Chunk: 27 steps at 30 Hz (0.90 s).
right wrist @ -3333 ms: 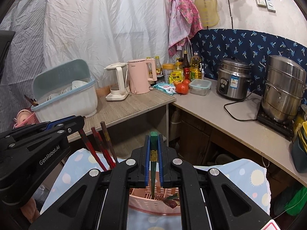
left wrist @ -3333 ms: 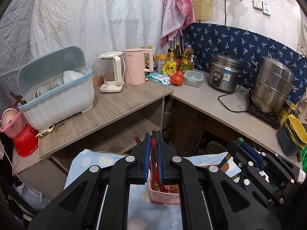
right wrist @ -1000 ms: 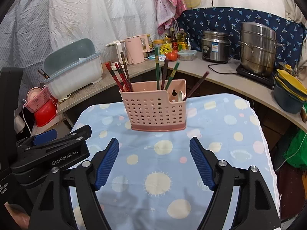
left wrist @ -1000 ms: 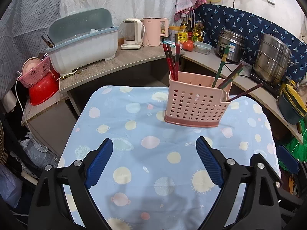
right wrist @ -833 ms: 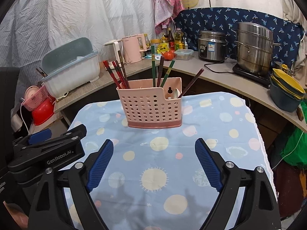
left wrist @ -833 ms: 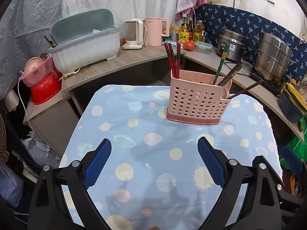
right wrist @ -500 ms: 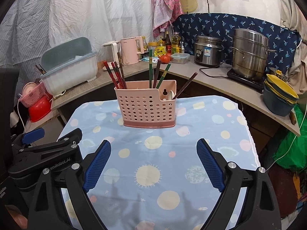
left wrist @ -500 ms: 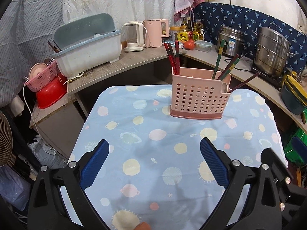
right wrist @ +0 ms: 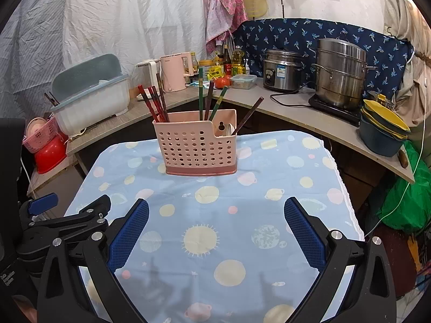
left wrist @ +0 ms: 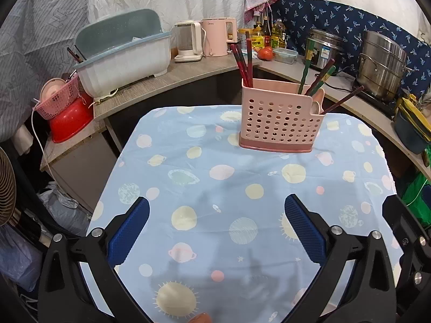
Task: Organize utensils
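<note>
Clothed table (left wrist: pixel 204 177) bears 1 pink utensil caddy (left wrist: pixel 280 123).

Pink basket (left wrist: pixel 280 123) stands upright on the blue spotted cloth (left wrist: pixel 229 188) over the bench, red chopsticks (left wrist: pixel 243 63) at its left end, green ones (left wrist: pixel 305 66) to the right. Left tool (left wrist: pixel 216 223) hovers nearer the camera, jaws opening, nothing between them.

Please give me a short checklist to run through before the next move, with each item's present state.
1. Left gripper empty, jaws opening: ok.
2. Right gripper empty, jaws opening: ok.
3. Pink utensil holder upright on the tablecloth: ok.
4. Red chopsticks and green chopsticks standing in the holder: ok.
5. No utensils left lying on the cloth: ok.
6. Spoon in the holder's low end: cannot tell.
</note>
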{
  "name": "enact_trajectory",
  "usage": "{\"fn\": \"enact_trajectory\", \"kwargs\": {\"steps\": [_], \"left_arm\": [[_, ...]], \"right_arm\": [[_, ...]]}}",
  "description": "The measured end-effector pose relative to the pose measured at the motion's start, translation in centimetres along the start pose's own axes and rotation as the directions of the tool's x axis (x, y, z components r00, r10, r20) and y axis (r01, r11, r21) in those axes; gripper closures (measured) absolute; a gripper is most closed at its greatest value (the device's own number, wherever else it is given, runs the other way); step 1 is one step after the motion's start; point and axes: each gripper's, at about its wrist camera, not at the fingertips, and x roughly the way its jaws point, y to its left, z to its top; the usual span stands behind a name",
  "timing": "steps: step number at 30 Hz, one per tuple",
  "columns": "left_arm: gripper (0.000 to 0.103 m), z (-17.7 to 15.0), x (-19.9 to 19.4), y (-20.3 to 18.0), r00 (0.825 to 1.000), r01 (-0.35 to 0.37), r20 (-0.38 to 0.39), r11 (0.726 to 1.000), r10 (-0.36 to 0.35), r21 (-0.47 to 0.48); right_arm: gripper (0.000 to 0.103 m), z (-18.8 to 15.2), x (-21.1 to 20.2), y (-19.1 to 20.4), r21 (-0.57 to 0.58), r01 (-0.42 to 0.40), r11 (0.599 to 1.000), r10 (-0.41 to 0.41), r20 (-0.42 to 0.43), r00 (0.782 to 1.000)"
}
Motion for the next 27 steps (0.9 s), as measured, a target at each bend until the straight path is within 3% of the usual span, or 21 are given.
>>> {"fn": "enact_trajectory", "kwargs": {"steps": [13, 27], "left_arm": [[0.007, -0.4, 0.7, 0.8, 1.0, 0.006, -0.022, 1.0, -0.006, -0.028], [0.007, -0.2, 0.5, 0.9, 0.999, -0.037, 0.001, 0.999, 0.037, -0.014]], "right_arm": [[0.006, -1.2, 0.6, -0.1, 0.014, 0.0, 1.0, 0.0, -0.025, 1.0], [0.006, -1.6, 1.1, 0.3, 0.004, 0.02, 1.0, -0.019, -0.037, 0.999]]}}
